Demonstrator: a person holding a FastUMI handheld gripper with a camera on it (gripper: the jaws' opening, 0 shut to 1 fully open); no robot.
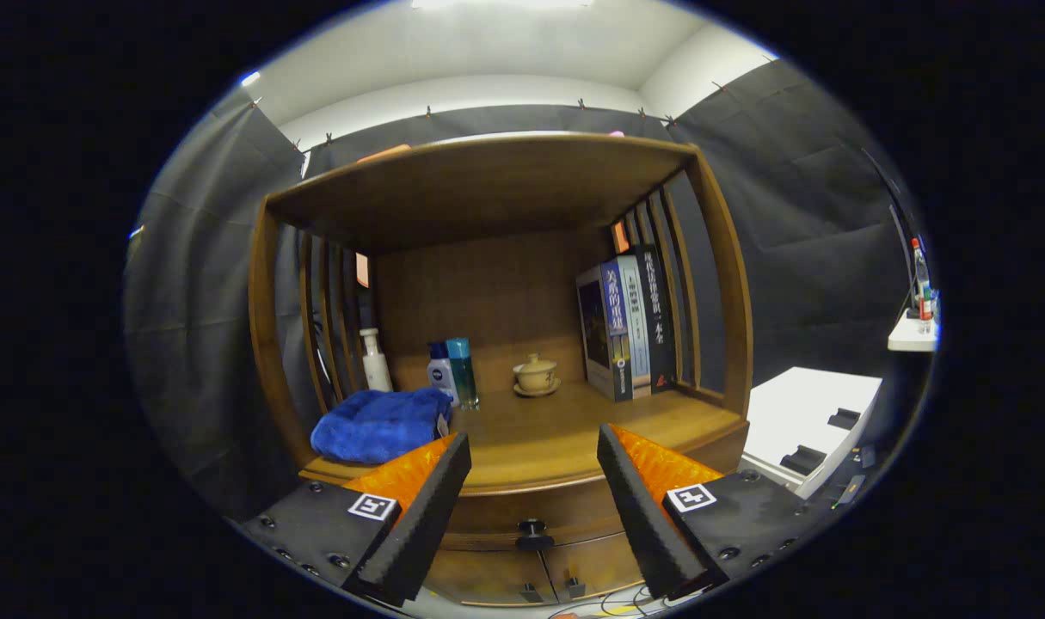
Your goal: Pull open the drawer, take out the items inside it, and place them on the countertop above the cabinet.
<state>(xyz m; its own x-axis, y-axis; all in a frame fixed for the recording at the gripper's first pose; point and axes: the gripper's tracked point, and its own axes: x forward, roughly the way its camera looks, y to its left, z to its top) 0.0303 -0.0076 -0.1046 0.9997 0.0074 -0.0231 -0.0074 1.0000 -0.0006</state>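
Observation:
A wooden cabinet stands ahead of me with its countertop (pixel 531 443) under an open shelf frame. Just below the countertop's front edge is the drawer (pixel 522 511), closed, with a small dark round knob (pixel 533 533) in its middle. My gripper (pixel 535 447) is open, its two fingers spread wide on either side of the knob and a little short of the cabinet front. Nothing is between the fingers. What lies inside the drawer is hidden.
On the countertop lie a folded blue towel (pixel 380 423) at the left, a white bottle (pixel 374 359), two small blue bottles (pixel 451 371), a lidded tea cup on a saucer (pixel 536 376) and upright books (pixel 630 325). A white table (pixel 810 417) stands to the right.

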